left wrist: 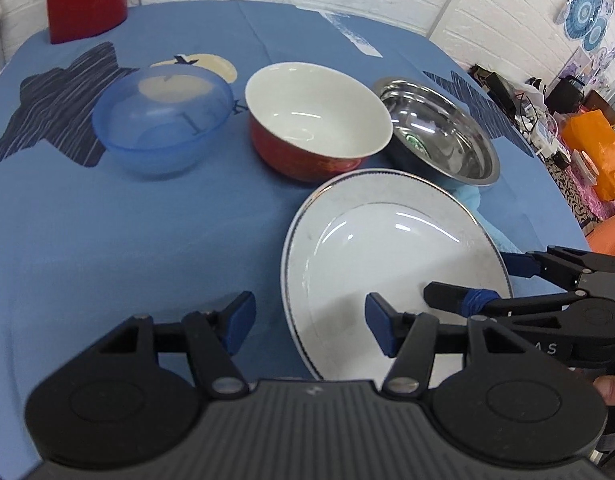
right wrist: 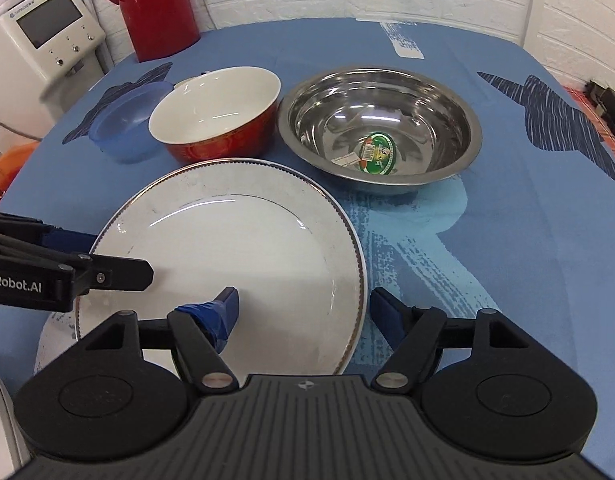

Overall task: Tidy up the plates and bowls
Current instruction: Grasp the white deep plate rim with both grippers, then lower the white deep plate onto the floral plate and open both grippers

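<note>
Plate [right wrist: 235, 248] straddled by both grippers' wide-open jaws, its near edge hidden behind them.

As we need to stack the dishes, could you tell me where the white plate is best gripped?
Probably its raised rim. The white plate lies flat, so only its thin edge fits between fingers. The right gripper already straddles the right-hand rim, one finger over the plate, one outside.

Bare blue tablecloth [left wrist: 127, 240] lies open on the near left, a clear lane. Behind it a row blocks the way: translucent blue plastic bowl [left wrist: 163, 120], red ceramic bowl with white inside [left wrist: 317, 116], shiny steel bowl [right wrist: 379, 128], nearly rim to rim. The wide white silver-rimmed plate [right wrist: 235, 240] fills near centre. Open cloth right of it.
</note>
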### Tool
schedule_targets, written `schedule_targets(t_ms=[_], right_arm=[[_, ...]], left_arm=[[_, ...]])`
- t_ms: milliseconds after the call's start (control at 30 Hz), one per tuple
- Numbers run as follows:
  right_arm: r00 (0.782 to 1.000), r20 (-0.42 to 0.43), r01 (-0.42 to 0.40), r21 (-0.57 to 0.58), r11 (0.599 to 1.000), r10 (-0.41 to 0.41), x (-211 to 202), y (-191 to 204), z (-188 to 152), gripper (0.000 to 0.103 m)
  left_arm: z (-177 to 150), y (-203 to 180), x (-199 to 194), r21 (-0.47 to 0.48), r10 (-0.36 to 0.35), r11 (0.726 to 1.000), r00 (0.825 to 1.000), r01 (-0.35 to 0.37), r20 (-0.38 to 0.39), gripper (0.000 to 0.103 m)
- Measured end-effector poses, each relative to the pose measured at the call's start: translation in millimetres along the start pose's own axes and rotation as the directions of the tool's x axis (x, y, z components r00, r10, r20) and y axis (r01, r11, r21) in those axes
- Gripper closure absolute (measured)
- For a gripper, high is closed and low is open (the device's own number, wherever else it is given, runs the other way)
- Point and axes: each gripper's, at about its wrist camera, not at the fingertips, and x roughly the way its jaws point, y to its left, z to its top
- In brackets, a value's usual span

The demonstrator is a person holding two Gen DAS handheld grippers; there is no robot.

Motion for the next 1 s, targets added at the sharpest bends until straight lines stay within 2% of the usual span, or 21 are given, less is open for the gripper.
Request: schedule_targets(t_ms=[33,133,267,433,600,767,1000], right_arm=[[1.000,0.001,-0.009,-0.013,1.000,0.009,-1,0,0,0.048],[0.999,0.034,-0.020,-0.064,0.998,0.022,-3,5,-6,0.058],[0.999,0.023,-0.045,-0.030,0.999,0.046,-11,10,-13,0.059],[0.996,0.042,-0.077,-0.019,0.997,0.078,-33,26,-21,0.057],[0.989,0.088,-0.118,-0.041,0.992,0.121,-70,55,-23,0.054],[0.978,0.077,-0.185,-0.081,0.979,0.192,-95,94,-44,0.053],[0.955,-0.005,-0.295,-0.133,0.946,0.297,-102,155,-78,0.053]], left_arm=[[-1,-1,0,0.001,0.009,1.000,1.000,-0.009,0.004,0.051],[-4,-7,0,0.010,0.035,0.999,0.999,-0.035,0.003,0.091],[-9,-1,-7,-0.065,0.053,0.997,0.999,-0.052,0.004,0.091],[-19,-3,-38,-0.033,0.076,0.997,0.996,-0.075,0.038,0.091],[-39,3,-88,-0.059,0.101,0.994,0.993,-0.097,0.069,0.090],[-86,19,-140,-0.095,0.153,0.985,0.985,-0.145,0.082,0.090],[-171,55,-186,-0.181,0.217,0.962,0.974,-0.203,0.065,0.089]])
